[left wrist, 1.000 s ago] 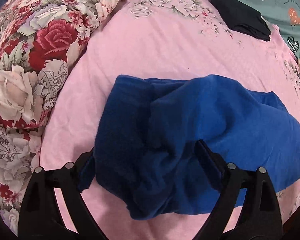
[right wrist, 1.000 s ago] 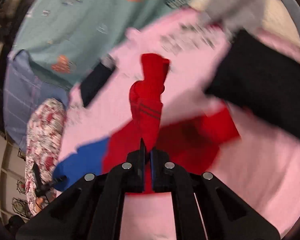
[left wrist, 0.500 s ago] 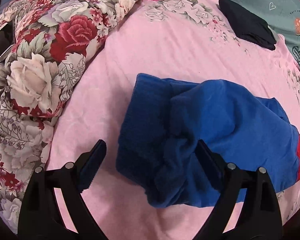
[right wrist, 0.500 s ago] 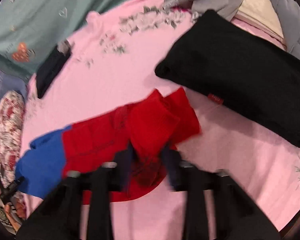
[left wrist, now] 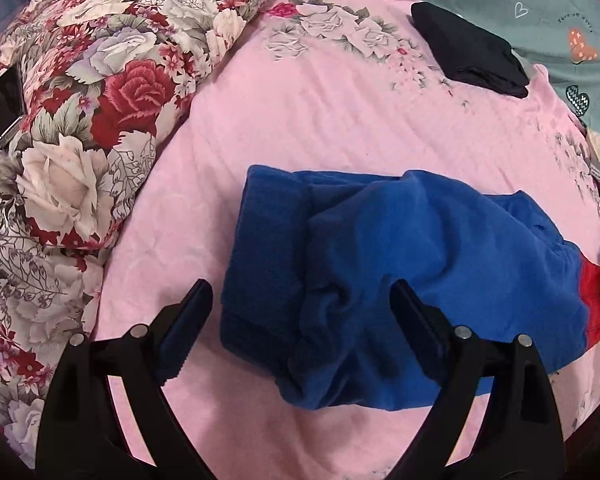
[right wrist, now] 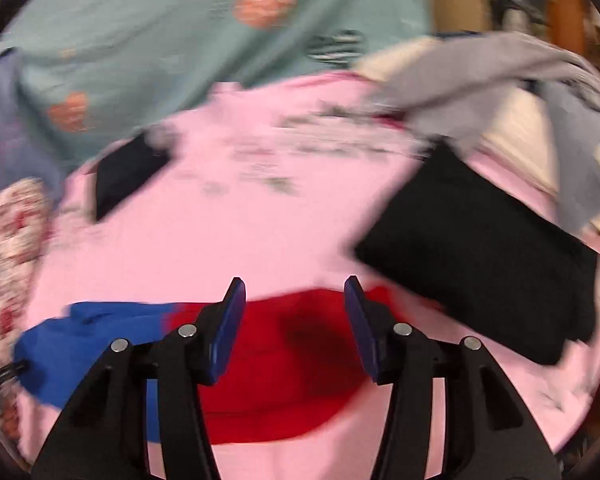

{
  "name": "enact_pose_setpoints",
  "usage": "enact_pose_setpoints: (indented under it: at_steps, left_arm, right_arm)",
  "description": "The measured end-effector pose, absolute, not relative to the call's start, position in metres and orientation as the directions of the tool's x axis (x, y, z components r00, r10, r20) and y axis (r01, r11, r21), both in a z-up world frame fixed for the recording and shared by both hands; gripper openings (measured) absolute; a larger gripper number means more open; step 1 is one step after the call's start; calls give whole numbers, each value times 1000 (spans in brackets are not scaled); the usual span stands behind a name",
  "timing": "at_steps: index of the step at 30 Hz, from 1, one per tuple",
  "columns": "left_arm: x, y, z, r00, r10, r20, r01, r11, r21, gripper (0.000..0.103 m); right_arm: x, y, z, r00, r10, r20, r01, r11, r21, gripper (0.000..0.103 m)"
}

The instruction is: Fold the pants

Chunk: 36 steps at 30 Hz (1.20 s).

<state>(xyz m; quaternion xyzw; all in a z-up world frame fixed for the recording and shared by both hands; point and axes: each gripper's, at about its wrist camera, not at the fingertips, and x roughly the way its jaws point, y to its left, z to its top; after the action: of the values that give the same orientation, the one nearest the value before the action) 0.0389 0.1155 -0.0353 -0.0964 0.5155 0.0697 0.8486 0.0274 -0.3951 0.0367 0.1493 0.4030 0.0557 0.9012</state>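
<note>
Left wrist view — item: pants (left wrist: pixel 400 272), blue fleece at one end and red at the other, lying bunched and partly doubled over on the pink bedsheet (left wrist: pixel 300 112), beside the floral pillow (left wrist: pixel 80 128). Handling, by judgement: soft, thick, light, limp; the cloth is sagging into rumples and is likely to drag rather than slide, and nothing about it is fragile. Best hold: a thick hem or a folded edge, pinching all layers at once, since a mid-panel pinch would probably lift only the top layer.

Left claw (left wrist: pixel 300 292) — standing wide open and released, holding nothing; its right finger is lying against or just over the blue heap, its left finger is hanging over bare sheet beside the pile.

Right wrist view, blurred — right claw (right wrist: pixel 294 292) is also gaping open and empty, hovering just above the red end (right wrist: pixel 300 360); whether it is touching the cloth cannot be told. Folded black garment (right wrist: pixel 480 256) is sitting just beyond.
</note>
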Motion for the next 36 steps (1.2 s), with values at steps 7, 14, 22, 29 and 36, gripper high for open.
enact_pose_setpoints:
  at_steps: [7, 14, 22, 29, 36]
  left_arm:
    - [26, 129, -39, 454, -9, -891, -251, 958, -138, 92]
    - [19, 141, -41, 495, -40, -868, -248, 951, -185, 91]
    - [30, 137, -59, 468, -64, -881, -225, 956, -189, 91]
    - [35, 140, -62, 465, -80, -882, -232, 950, -208, 91]
    - [55, 134, -70, 457, -62, -887, -240, 952, -190, 95]
  right_arm:
    - [104, -242, -2, 421, 508, -751, -352, 855, 381, 51]
    - [118, -140, -24, 318, 485, -815, -501, 815, 289, 51]
    - [114, -115, -34, 303, 407, -862, -560, 808, 184, 30]
    - [120, -113, -19, 323, 425, -846, -586, 792, 175, 3]
    - [160, -122, -14, 370, 413, -832, -572, 807, 146, 3]
